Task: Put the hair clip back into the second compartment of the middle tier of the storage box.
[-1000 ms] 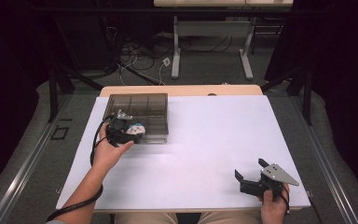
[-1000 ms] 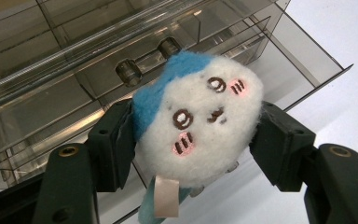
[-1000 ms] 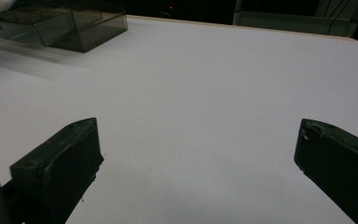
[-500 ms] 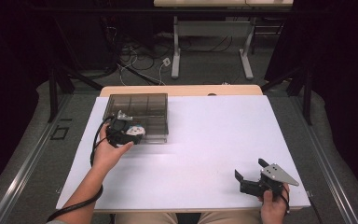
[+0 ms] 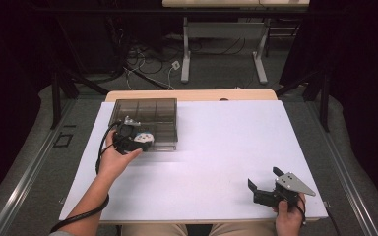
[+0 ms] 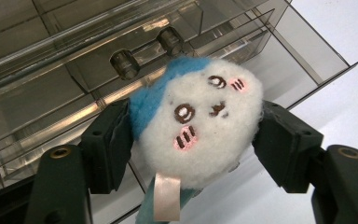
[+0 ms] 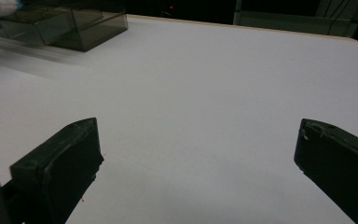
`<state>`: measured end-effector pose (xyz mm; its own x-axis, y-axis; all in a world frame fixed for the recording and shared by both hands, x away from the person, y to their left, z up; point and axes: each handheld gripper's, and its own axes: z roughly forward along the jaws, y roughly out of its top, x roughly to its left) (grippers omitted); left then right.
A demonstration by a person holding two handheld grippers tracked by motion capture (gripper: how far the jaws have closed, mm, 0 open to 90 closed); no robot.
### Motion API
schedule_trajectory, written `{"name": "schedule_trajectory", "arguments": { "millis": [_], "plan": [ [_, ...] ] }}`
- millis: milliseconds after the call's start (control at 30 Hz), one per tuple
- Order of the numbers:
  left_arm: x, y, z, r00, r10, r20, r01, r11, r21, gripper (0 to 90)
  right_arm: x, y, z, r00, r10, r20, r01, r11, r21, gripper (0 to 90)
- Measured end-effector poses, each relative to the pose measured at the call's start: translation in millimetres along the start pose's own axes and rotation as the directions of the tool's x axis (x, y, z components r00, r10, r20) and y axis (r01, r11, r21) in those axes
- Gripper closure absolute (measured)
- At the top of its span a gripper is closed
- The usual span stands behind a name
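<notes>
The plush toy (image 6: 198,123) is fuzzy white and blue cloth. The organizer box (image 6: 74,60) is glossy, smoke-tinted clear plastic. The tabletop (image 5: 226,147) looks smooth, matt white.

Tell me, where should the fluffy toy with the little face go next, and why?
Probably forward and down into the clear box. The left gripper is shut on the plush toy just at the box's near edge, over its open compartments, so a small push ahead seems the natural move. The right gripper sits open, far off.
</notes>
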<state>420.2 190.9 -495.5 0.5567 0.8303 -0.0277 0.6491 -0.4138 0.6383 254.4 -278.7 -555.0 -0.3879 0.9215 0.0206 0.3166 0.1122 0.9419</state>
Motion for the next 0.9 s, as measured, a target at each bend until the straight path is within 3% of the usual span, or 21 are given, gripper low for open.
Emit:
{"name": "schedule_trajectory", "arguments": {
  "millis": [233, 433, 900],
  "plan": [
    [1.9, 1.4, -0.1, 0.9992, -0.037, 0.016, 0.037, 0.9992, -0.013, 25.8, 0.2, 0.0, 0.0, 1.0000, -0.005, 0.002, 0.005, 1.000, 0.001, 0.2],
    [3.7, 1.8, -3.7, 0.9993, -0.037, 0.007, 0.038, 0.9992, -0.015, 24.0, 0.0, 0.0, -0.2, 1.0000, -0.002, 0.002, 0.002, 1.000, -0.004, 0.2],
    [6.9, -0.5, -21.3, 0.9959, -0.081, 0.041, 0.084, 0.9925, -0.088, 18.3, 0.4, 0.3, -0.3, 1.0000, -0.006, 0.006, 0.006, 1.000, 0.000, 0.2]
  ]
}}
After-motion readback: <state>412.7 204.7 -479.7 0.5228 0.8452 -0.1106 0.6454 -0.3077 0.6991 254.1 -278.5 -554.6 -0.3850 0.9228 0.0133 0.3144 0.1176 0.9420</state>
